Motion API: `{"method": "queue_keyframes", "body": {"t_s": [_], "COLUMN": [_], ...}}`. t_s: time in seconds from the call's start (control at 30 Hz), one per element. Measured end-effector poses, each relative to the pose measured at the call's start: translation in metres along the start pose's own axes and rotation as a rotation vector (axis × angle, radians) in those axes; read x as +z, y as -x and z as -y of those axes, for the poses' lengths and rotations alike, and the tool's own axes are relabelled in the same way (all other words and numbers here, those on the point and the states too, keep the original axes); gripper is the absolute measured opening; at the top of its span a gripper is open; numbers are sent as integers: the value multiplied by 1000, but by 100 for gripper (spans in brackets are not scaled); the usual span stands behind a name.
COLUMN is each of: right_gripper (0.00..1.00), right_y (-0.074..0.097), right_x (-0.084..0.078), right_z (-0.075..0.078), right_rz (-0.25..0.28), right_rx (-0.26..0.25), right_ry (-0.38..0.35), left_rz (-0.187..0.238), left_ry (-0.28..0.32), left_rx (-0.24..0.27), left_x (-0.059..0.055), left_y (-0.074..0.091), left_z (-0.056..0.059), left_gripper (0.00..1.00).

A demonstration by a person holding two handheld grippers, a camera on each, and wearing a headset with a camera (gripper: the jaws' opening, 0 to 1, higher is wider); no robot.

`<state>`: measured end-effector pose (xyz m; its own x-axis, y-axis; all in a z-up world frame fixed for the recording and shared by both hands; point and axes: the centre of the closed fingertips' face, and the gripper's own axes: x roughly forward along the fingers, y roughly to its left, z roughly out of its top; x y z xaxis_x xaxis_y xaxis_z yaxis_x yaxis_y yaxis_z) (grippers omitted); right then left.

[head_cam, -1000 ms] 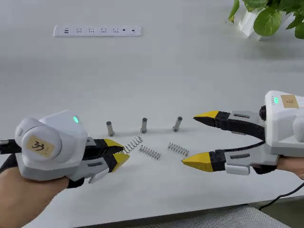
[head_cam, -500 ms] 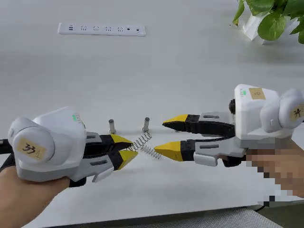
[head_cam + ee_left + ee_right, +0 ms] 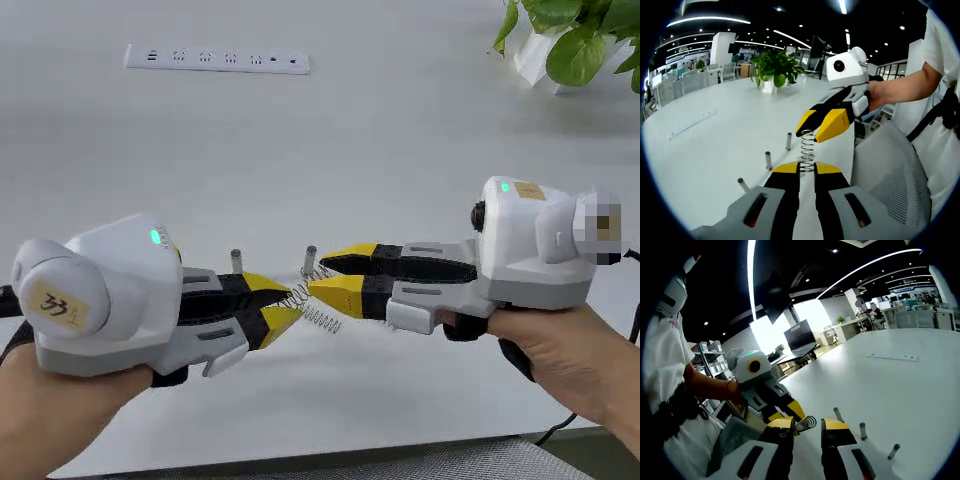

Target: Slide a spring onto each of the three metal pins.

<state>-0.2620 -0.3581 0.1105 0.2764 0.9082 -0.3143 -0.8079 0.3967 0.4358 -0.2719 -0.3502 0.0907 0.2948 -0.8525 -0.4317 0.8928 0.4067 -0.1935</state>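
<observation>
Our left gripper (image 3: 292, 301) pinches the small coiled metal spring (image 3: 807, 147); our right gripper (image 3: 316, 273) sits barely open round its other end.

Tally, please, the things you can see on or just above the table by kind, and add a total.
Pin: 3
Spring: 2
Gripper: 2
Power strip: 1
Plant: 1
Total: 9
</observation>
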Motion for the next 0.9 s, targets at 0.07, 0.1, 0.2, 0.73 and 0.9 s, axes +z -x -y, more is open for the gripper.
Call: {"method": "queue_keyframes", "body": {"t_s": [0.07, 0.1, 0.2, 0.73, 0.9], "right_gripper": [15, 14, 11, 7, 7], "right_y": [0, 0, 0, 1, 1], "right_x": [0, 0, 0, 5, 7], "right_z": [-2, -2, -6, -7, -12], "right_rz": [-1, 0, 4, 20, 5], "right_rx": [2, 3, 12, 15, 12], "right_ry": [-1, -1, -12, -24, 15], "left_rz": [2, 1, 4, -1, 0], "left_ry": [-2, -4, -3, -7, -8], "left_rx": [-1, -1, -5, -24, -31], "left_x": [1, 1, 1, 0, 1], "left_y": [0, 0, 0, -2, -3], "left_z": [0, 0, 1, 1, 3], "left_gripper": [7, 7, 7, 7, 7]}}
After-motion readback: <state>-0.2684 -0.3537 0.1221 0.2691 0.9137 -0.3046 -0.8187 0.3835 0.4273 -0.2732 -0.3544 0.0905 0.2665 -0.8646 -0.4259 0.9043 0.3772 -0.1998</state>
